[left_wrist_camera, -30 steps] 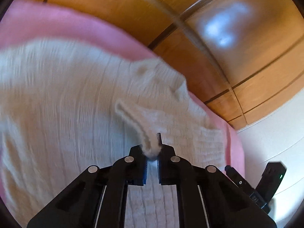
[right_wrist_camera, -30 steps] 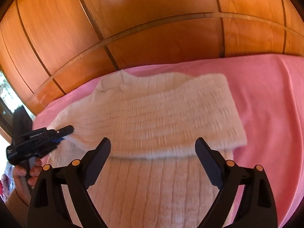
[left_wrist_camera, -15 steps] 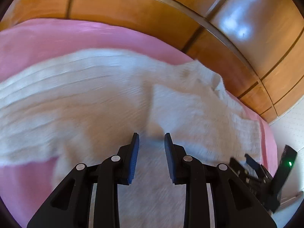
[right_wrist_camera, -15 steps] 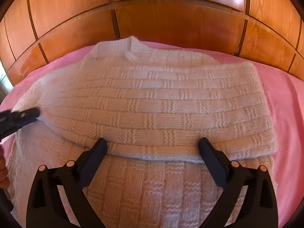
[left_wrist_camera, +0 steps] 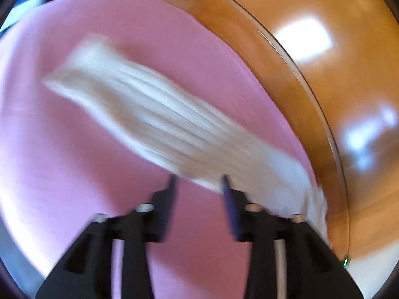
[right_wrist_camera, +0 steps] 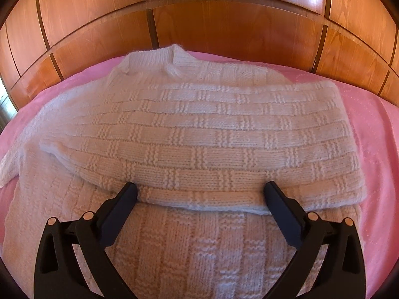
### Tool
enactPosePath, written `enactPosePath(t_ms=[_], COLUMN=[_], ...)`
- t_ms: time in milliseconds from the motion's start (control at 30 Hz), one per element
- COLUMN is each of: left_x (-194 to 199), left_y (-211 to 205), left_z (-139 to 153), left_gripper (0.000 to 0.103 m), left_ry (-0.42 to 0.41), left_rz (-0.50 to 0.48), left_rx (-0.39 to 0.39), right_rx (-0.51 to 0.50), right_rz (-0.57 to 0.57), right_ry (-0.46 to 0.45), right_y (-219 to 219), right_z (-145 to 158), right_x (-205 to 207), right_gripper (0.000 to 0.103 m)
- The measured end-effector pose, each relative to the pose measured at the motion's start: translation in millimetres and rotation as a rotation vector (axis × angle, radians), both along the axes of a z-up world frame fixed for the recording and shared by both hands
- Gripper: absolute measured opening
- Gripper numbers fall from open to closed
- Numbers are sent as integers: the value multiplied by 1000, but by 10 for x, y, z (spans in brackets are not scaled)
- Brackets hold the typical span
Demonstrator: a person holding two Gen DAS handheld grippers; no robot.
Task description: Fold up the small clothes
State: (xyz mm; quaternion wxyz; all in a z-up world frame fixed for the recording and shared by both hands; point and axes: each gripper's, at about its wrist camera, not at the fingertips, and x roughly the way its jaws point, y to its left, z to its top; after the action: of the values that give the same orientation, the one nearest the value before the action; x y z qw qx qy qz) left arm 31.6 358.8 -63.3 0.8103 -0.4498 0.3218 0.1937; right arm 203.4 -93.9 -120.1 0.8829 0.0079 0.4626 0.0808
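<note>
No containers in either view.

White knit sweater (right_wrist_camera: 189,134) lies flat on a pink bed cover (right_wrist_camera: 374,149), basket-weave pattern w/ ribbed bands, neck at the far end next to the wooden panel wall (right_wrist_camera: 224,25). One sleeve (right_wrist_camera: 212,164) is folded across the body left to right; its cuff end reaches the sweater's right edge, slightly tilted. Lower body of the sweater fills the near part of the right wrist view, under the claw.

Right claw (right_wrist_camera: 200,194): wide open, nothing held, both fingertips (right_wrist_camera: 129,189) right at the near edge of the folded sleeve; contact w/ the knit can't be judged.

Left wrist view is heavily motion-blurred. Other sleeve (left_wrist_camera: 159,117) shows as a long white strip stretched out on the pink cover, running from far left to near right, where it joins the rest of the garment by the wood panel (left_wrist_camera: 336,99). Left claw (left_wrist_camera: 198,182): open w/ a moderate gap, empty, over the pink cover w/ its right fingertip at the near edge of the white strip. Too blurred to tell whether it touches.
</note>
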Motion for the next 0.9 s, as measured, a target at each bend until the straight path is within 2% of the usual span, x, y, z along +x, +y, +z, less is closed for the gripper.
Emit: enactPosePath(t_ms=[100, 167, 267, 367, 400, 433, 467, 533, 633, 700, 767, 900], left_x=[-263, -355, -353, -268, -205, -123, -4, 84, 230, 379, 573, 971], left_y=[349, 503, 651, 746, 775, 749, 703, 730, 441, 140, -287, -1180], left_z=[-32, -78, -177, -243, -243, -250, -267, -229, 135, 373, 631, 853], left_gripper=[47, 47, 47, 46, 41, 20, 8, 6, 6, 6, 6, 6], left_ry=[-25, -47, -47, -39, -33, -12, 16, 17, -75, -121, -170, -228], left_rz=[132, 173, 185, 196, 196, 195, 185, 168, 75, -22, -152, -393], left_rx=[-57, -105, -150, -135, -118, -105, -99, -87, 11, 82, 163, 235], right_rx=[-20, -31, -42, -53, -57, -58, -59, -59, -58, -58, -58, -49], right_rz=[-1, -3, -5, -6, -6, -6, -7, -7, -6, -6, -6, -5], right_ry=[-10, -15, -18, -21, -22, -22, -21, -21, -21, -21, -21, -22], right_y=[17, 28, 42, 55, 59, 63, 65, 67, 65, 64, 65, 88], right_z=[0, 4, 2, 4, 3, 3, 0, -1, 0, 0, 0, -12], right_x=[-13, -21, -24, -40, -41, -43, -42, -47, -45, -45, -45, -28], right_gripper=[101, 101, 101, 101, 101, 101, 101, 101, 101, 101, 101, 101])
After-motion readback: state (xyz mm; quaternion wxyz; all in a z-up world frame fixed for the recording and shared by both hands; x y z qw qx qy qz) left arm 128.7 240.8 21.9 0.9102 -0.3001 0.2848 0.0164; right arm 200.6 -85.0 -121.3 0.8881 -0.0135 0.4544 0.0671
